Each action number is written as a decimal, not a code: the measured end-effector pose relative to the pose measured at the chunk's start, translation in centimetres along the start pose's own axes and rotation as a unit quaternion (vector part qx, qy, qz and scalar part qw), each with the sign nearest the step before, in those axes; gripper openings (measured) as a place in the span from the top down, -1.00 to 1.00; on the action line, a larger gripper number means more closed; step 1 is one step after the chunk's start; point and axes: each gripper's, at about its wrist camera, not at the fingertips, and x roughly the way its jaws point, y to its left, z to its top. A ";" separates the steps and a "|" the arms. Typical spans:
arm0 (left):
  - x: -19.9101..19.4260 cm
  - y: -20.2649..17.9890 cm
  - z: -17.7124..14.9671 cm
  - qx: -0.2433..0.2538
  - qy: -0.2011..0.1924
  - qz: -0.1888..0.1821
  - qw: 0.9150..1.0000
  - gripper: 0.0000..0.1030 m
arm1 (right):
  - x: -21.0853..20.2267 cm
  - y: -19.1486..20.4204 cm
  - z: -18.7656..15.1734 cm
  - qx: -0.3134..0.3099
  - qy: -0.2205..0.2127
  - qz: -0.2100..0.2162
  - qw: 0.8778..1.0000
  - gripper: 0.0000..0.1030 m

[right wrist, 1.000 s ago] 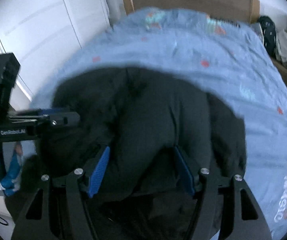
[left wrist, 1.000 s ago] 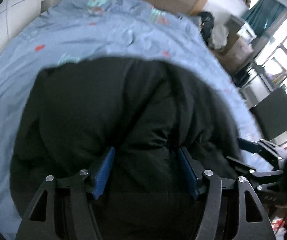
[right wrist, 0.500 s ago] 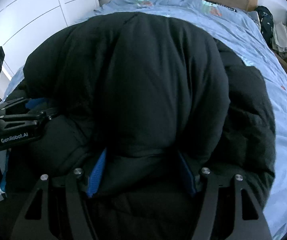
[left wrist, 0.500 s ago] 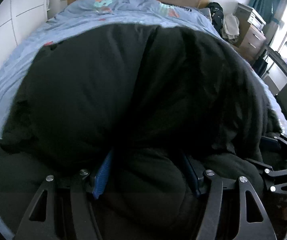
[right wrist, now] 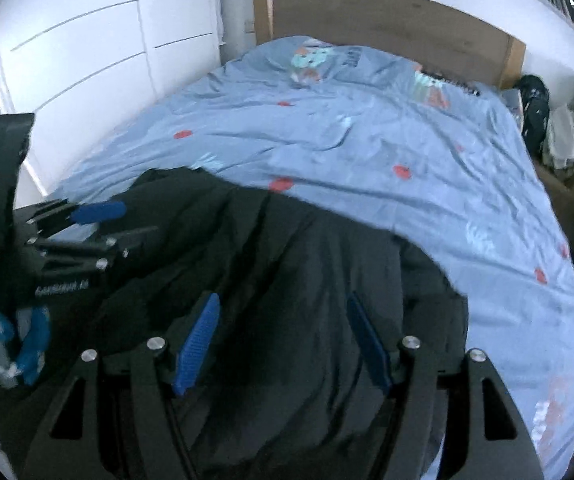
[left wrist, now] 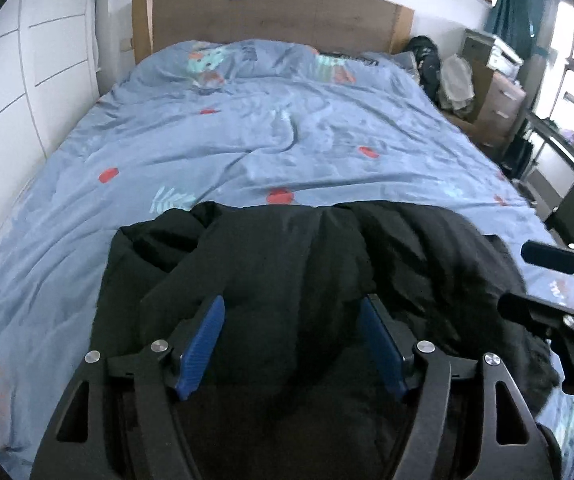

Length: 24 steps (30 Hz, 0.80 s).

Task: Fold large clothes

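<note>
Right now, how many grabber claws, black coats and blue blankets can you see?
Grabber claws: 2, the left gripper and the right gripper
Black coats: 1, the black jacket lying on the bed
Blue blankets: 1, the blue duvet
Total: 4

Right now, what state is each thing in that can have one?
black jacket: bunched at the near end of the bed, partly folded.
left hand-held gripper: open, fingers straddling jacket fabric.
right hand-held gripper: open, over the jacket.
blue duvet: spread out, wrinkled.
</note>
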 end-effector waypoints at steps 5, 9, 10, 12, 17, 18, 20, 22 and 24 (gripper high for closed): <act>4.1 0.2 -1.4 0.018 0.020 0.022 0.999 -0.38 | 6.0 -1.3 0.2 0.017 0.033 -0.013 0.999 -0.27; 5.4 0.3 -2.8 0.022 0.027 0.025 0.999 -0.38 | 10.0 -1.3 -2.3 0.015 0.075 -0.021 0.997 -0.36; 5.4 0.3 -3.0 0.024 0.027 0.026 0.999 -0.38 | 10.2 -1.3 -2.8 0.016 0.075 -0.022 0.997 -0.36; 5.1 0.1 -3.2 0.029 0.027 0.028 0.999 -0.38 | 10.1 -1.2 -3.0 0.020 0.076 -0.023 0.997 -0.36; 3.6 0.2 -3.7 0.032 0.029 0.023 0.999 -0.39 | 8.3 -0.7 -3.1 0.020 0.070 -0.023 0.997 -0.36; 3.0 0.3 -4.0 0.030 0.030 0.022 0.999 -0.39 | 7.9 -0.8 -3.2 0.021 0.067 -0.022 0.997 -0.36; 2.4 0.3 -4.7 0.030 0.036 0.026 0.999 -0.42 | 6.5 -0.6 -3.8 0.022 0.063 -0.019 0.998 -0.36; 1.8 0.3 -5.7 0.022 0.041 0.024 0.999 -0.43 | 5.4 -0.5 -4.7 0.025 0.063 -0.018 0.998 -0.36; 1.4 0.5 -6.7 0.015 0.047 0.019 0.999 -0.45 | 4.7 -0.5 -5.9 0.031 0.066 -0.020 0.997 -0.36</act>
